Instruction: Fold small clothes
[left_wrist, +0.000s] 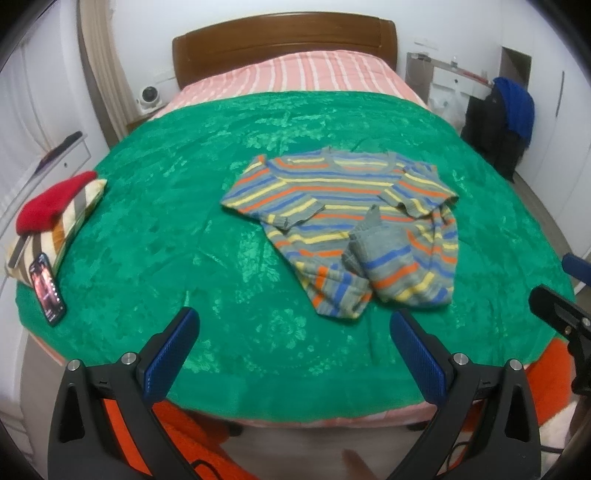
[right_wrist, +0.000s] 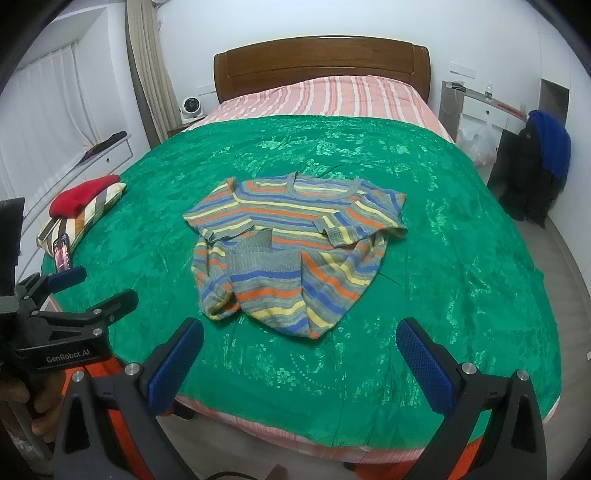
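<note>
Hovering apart-jawed, both grippers (left_wrist: 293, 334) (right_wrist: 299, 345) clear sweater (left_wrist: 343, 229) (green cover (left_wrist: 166, 206) around).

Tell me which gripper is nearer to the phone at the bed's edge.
Left. The left gripper is just below the phone in the right wrist view. The right gripper, open, hangs over the bed's foot near the striped sweater.

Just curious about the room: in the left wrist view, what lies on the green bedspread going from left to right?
Red garment on a striped pillow → phone → striped sweater, all on the green bedspread.
</note>
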